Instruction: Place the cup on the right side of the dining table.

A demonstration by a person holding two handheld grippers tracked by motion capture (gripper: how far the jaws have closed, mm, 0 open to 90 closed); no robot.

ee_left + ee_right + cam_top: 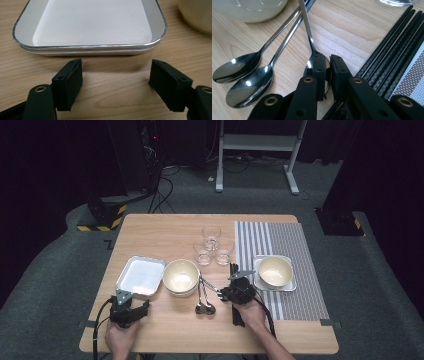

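My right gripper (pixel 327 58) is shut on the bowl end of a steel spoon (pixel 308 32), whose handle runs away across the wood. Two more spoons (pixel 249 87) lie side by side to its left. From above, the right gripper (pixel 220 294) reaches left over the spoons (pixel 205 307), beside a cream bowl (pixel 181 276). My left gripper (pixel 116 75) stands open on bare wood, just short of the rim of a white metal tray (pixel 90 47). In the high view the left gripper (pixel 132 302) sits at the near-left corner of that tray (pixel 141 275).
Black chopsticks (pixel 392 50) lie right of the held spoon, along the edge of a striped placemat (pixel 300 245). On the mat a second cream bowl (pixel 275 270) sits in a small tray (pixel 290 285). Three clear glasses (pixel 212 245) stand mid-table.
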